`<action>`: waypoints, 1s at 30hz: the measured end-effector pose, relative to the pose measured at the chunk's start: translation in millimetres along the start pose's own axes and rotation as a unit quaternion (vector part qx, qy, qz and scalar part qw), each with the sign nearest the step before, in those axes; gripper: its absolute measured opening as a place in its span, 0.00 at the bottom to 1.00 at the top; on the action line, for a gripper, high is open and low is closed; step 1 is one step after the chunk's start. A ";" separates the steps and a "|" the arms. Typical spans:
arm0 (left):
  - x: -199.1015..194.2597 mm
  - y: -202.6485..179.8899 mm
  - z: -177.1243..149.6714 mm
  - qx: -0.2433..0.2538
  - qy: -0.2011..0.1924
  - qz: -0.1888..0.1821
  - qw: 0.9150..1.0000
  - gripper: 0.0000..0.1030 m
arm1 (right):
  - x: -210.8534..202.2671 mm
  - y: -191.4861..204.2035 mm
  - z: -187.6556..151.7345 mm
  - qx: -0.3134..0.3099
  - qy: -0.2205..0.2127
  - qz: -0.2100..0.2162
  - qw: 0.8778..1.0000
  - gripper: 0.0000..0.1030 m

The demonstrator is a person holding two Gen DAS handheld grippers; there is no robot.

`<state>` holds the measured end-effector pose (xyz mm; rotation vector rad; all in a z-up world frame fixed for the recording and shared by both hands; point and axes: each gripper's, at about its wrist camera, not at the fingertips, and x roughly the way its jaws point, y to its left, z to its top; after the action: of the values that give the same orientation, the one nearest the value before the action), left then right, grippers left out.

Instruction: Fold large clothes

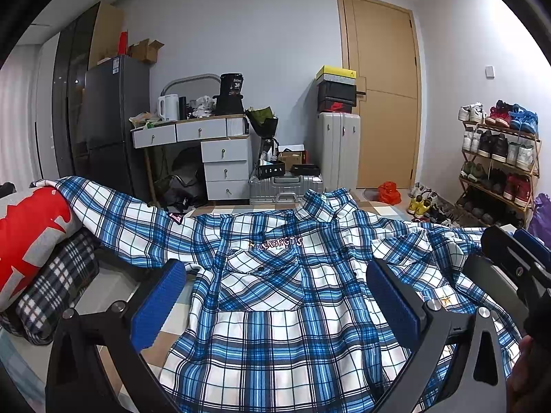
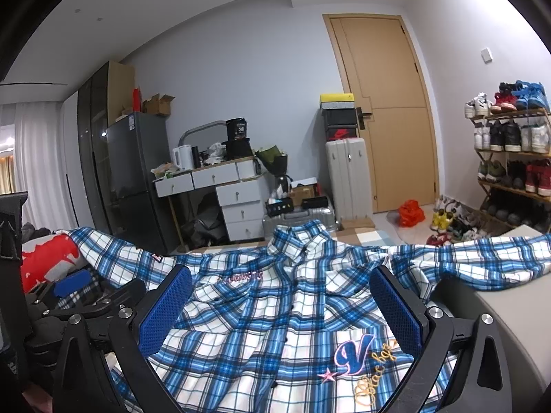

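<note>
Cluttered bedroom walls stand at the far side: a wooden door (image 1: 382, 93), a grey fridge (image 1: 113, 117) on the left, a white desk (image 1: 206, 137) with drawers, a pale suitcase (image 1: 339, 148) stacked with shoe boxes, and a shoe rack (image 1: 499, 161) on the right. Nearer, a blue and white plaid shirt (image 1: 282, 292) lies spread front-up on a flat surface, collar toward the far side, buttoned, with both sleeves stretched out left and right. Its left sleeve drapes over a red and grey cushion (image 1: 31, 237) that rests on a dark checked blanket (image 1: 58, 282). The left gripper (image 1: 275, 301) hangs over the shirt's left chest area, its blue-padded fingers (image 1: 156, 306) spread wide with nothing between them but the cloth below; whether they touch the fabric cannot be told. The right gripper (image 2: 280, 308) is likewise spread wide over the shirt's lower front, near the embroidered letter patch (image 2: 354, 352), grasping nothing. In the right wrist view the left gripper shows at the near left, beside the blanket.
</note>
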<state>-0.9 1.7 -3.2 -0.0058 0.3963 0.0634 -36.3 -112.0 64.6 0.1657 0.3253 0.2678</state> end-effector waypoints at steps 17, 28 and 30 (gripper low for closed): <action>1.6 0.9 -2.3 0.001 0.004 0.001 1.000 0.99 | 0.7 -2.2 -0.3 0.005 0.003 0.003 1.000 1.00; 1.3 -0.1 -2.5 0.007 0.002 0.003 1.000 0.99 | 0.3 -2.1 -0.4 0.008 0.004 0.004 1.000 1.00; 1.3 -0.2 -2.6 0.007 0.002 0.002 1.000 0.99 | 0.1 -2.1 -0.3 0.008 0.004 0.004 1.000 1.00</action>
<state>-0.6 1.6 -6.1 0.0085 0.4015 0.0654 -35.8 -114.0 63.8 0.1818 0.3342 0.2739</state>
